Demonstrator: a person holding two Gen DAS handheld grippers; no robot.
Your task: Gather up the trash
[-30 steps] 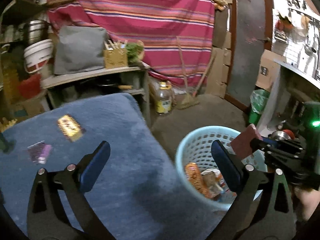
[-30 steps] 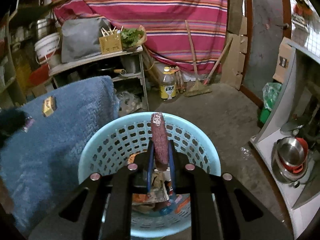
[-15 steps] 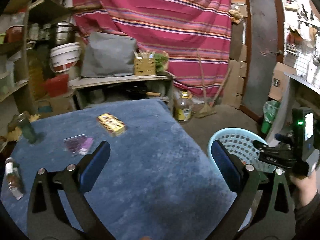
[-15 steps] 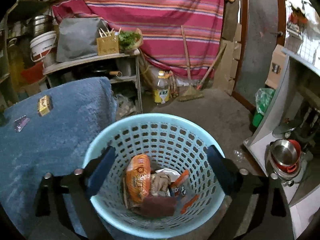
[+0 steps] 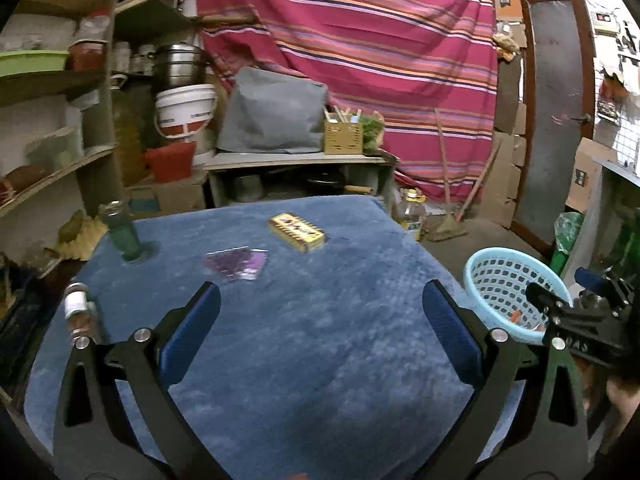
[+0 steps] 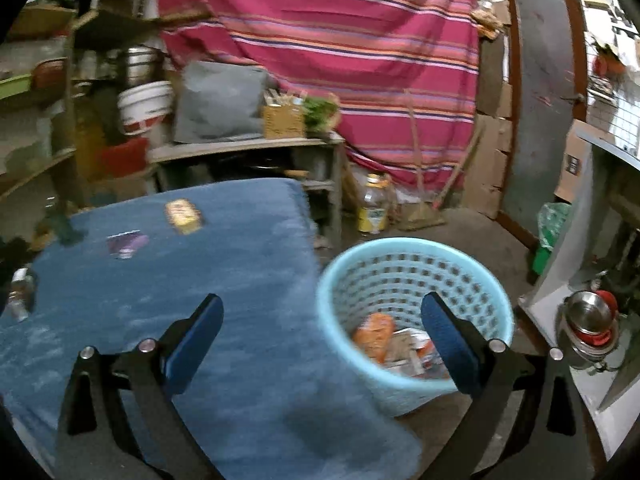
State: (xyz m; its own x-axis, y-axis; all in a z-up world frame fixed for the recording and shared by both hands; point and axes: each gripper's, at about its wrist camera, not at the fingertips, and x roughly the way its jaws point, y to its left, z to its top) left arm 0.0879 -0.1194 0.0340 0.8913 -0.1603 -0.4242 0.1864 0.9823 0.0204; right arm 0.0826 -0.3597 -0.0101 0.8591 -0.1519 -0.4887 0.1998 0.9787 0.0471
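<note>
Both wrist views look obliquely down, sharing the blue-covered table point(image 5: 304, 320) and basket point(image 6: 416, 264).

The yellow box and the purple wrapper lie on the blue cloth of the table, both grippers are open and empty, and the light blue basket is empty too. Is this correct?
Not quite: the light blue basket is not empty. The right wrist view shows an orange packet and other wrappers inside. The rest holds: yellow box and purple wrapper lie on the blue cloth, and left gripper and right gripper are open and empty.

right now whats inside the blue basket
In the blue basket: an orange snack packet and crumpled wrappers. The right tool's finger and near wall hide the rest.
</note>
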